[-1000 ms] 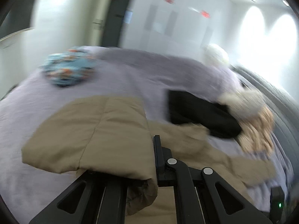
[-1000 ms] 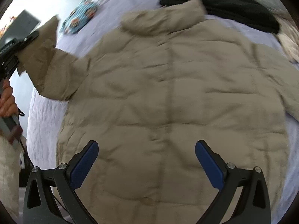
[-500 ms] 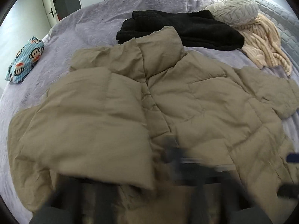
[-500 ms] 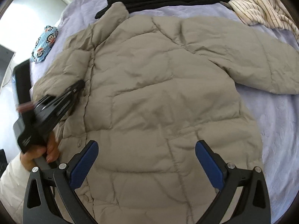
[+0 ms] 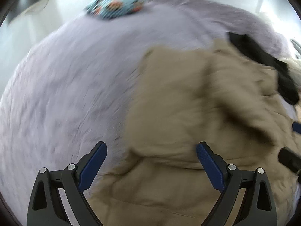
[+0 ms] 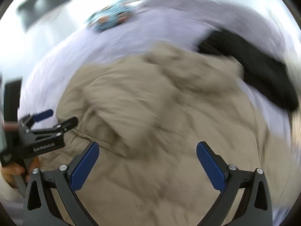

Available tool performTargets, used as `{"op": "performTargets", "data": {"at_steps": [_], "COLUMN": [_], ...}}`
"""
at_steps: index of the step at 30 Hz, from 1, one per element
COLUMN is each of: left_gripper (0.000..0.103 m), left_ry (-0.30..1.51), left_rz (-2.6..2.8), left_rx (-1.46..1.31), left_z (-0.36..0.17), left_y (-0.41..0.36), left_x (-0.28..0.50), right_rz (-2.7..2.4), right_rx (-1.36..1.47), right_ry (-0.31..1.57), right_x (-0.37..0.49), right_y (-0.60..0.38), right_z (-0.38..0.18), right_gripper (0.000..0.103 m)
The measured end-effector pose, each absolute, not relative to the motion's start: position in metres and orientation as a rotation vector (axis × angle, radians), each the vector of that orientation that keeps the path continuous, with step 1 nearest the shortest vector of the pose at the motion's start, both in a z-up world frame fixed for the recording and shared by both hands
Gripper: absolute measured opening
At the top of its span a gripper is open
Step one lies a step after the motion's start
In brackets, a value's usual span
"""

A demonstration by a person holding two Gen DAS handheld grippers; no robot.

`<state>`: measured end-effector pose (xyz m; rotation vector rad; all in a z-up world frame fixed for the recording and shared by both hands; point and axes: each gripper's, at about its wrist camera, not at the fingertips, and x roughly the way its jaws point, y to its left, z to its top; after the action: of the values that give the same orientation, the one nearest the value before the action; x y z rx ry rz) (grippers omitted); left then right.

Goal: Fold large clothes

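Observation:
A beige puffer jacket (image 5: 197,113) lies spread on a lilac bed (image 5: 65,84), its left sleeve folded in over the body. It also shows in the right wrist view (image 6: 160,122). My left gripper (image 5: 151,150) is open and empty, low over the jacket's left edge. It also shows at the left of the right wrist view (image 6: 56,117). My right gripper (image 6: 147,150) is open and empty above the jacket's body. Both views are blurred by motion.
A black garment (image 6: 254,71) lies beyond the jacket's collar at the right. A blue patterned pillow (image 5: 116,3) sits at the far left of the bed. A dark screen (image 6: 43,1) hangs on the white wall at the left.
My left gripper has let go of the sleeve, which now lies folded over the jacket, and it has opened. Both grippers have swung left and tilted up.

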<state>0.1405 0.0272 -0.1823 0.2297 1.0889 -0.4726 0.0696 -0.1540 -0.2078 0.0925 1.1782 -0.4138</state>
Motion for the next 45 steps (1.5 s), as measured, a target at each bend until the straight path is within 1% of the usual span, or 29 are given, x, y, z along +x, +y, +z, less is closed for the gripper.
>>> {"op": "performTargets", "data": {"at_steps": [3, 5, 7, 8, 9, 10, 12, 13, 14, 15, 16, 17, 19, 21, 22, 23, 24, 25, 26, 28, 31, 36, 38, 40, 41, 42, 43, 44, 45], "left_gripper": [0.097, 0.097, 0.097, 0.097, 0.097, 0.097, 0.097, 0.097, 0.097, 0.097, 0.097, 0.097, 0.097, 0.096, 0.089, 0.067, 0.055, 0.032, 0.021, 0.017, 0.017, 0.017, 0.017, 0.018, 0.018, 0.018, 0.018, 0.018, 0.018], "left_ry": [1.123, 1.118, 1.104, 1.102, 1.109, 1.120, 1.131, 1.127, 1.123, 1.117, 1.110, 1.112, 1.161, 1.257, 1.318, 1.378, 1.437, 1.468, 1.471, 1.396, 1.232, 1.163, 1.134, 1.114, 1.107, 1.090, 1.075, 1.046, 1.015], "left_rz": [-0.455, -0.458, -0.467, -0.475, -0.483, -0.494, -0.544, -0.567, -0.597, -0.630, -0.648, -0.661, -0.684, -0.710, -0.732, -0.746, -0.746, -0.751, -0.758, -0.771, -0.804, -0.717, -0.691, -0.663, -0.661, -0.665, -0.663, -0.653, -0.638], "left_rx": [0.188, 0.181, 0.199, 0.207, 0.210, 0.211, 0.164, 0.130, 0.085, 0.037, 0.003, -0.035, -0.076, -0.116, -0.144, -0.169, -0.191, -0.214, -0.235, -0.196, -0.025, 0.242, 0.268, 0.257, 0.247, 0.227, 0.219, 0.220, 0.230], "left_z": [-0.202, -0.206, -0.207, -0.208, -0.208, -0.205, -0.187, -0.177, -0.166, -0.155, -0.146, -0.139, -0.141, -0.158, -0.169, -0.181, -0.196, -0.206, -0.208, -0.196, -0.172, -0.198, -0.196, -0.182, -0.175, -0.163, -0.156, -0.145, -0.135], "left_y": [0.036, 0.039, 0.038, 0.038, 0.040, 0.042, 0.047, 0.051, 0.055, 0.058, 0.060, 0.060, 0.053, 0.038, 0.026, 0.016, 0.005, -0.003, -0.008, -0.015, -0.019, -0.030, -0.031, -0.029, -0.026, -0.023, -0.017, -0.012, -0.008], "left_x": [0.148, 0.146, 0.143, 0.143, 0.146, 0.148, 0.153, 0.156, 0.162, 0.171, 0.183, 0.201, 0.235, 0.267, 0.279, 0.288, 0.295, 0.297, 0.296, 0.286, 0.275, 0.280, 0.276, 0.274, 0.273, 0.273, 0.272, 0.271, 0.269], "right_rz": [-0.403, -0.473, -0.586, -0.670, -0.755, -0.755, -0.810, -0.834, -0.834, -0.825, -0.818, -0.810, -0.796, -0.779, -0.779, -0.777, -0.774, -0.774, -0.773, -0.773, -0.774, -0.748, -0.759, -0.762, -0.736, -0.736, -0.697, -0.693, -0.698], "right_rx": [-0.107, -0.200, -0.204, -0.128, 0.105, 0.105, 0.394, 0.638, 0.638, 0.734, 0.796, 0.866, 0.987, 0.972, 0.972, 0.954, 0.946, 0.946, 0.948, 0.956, 0.971, 0.982, 0.962, 0.961, 0.976, 0.976, 0.970, 0.957, 0.926], "right_ry": [1.245, 1.203, 1.121, 1.065, 0.994, 0.994, 0.940, 0.896, 0.896, 0.891, 0.902, 0.918, 0.924, 0.925, 0.925, 0.934, 0.940, 0.940, 0.940, 0.936, 0.927, 0.912, 0.912, 0.916, 0.942, 0.942, 0.967, 0.969, 0.976], "right_x": [0.115, 0.127, 0.126, 0.117, 0.091, 0.091, 0.054, 0.018, 0.018, 0.005, -0.004, -0.012, -0.028, -0.032, -0.032, -0.030, -0.028, -0.028, -0.026, -0.027, -0.033, -0.013, -0.010, -0.010, -0.012, -0.012, -0.019, -0.023, -0.029], "right_y": [-0.131, -0.133, -0.147, -0.166, -0.202, -0.202, -0.243, -0.273, -0.273, -0.283, -0.292, -0.298, -0.307, -0.296, -0.296, -0.294, -0.292, -0.292, -0.291, -0.289, -0.283, -0.266, -0.267, -0.269, -0.273, -0.273, -0.272, -0.270, -0.267], "right_z": [-0.244, -0.248, -0.236, -0.224, -0.208, -0.208, -0.205, -0.210, -0.210, -0.217, -0.229, -0.238, -0.257, -0.264, -0.264, -0.265, -0.268, -0.268, -0.270, -0.267, -0.264, -0.278, -0.278, -0.277, -0.272, -0.272, -0.261, -0.254, -0.244], "right_gripper": [0.103, 0.102, 0.102, 0.102, 0.102, 0.102, 0.101, 0.098, 0.077, 0.042, 0.028, 0.020, 0.017, 0.017, 0.017, 0.017, 0.017, 0.017, 0.017, 0.017, 0.017, 0.016, 0.016, 0.017, 0.021, 0.034, 0.045, 0.068, 0.077]}}
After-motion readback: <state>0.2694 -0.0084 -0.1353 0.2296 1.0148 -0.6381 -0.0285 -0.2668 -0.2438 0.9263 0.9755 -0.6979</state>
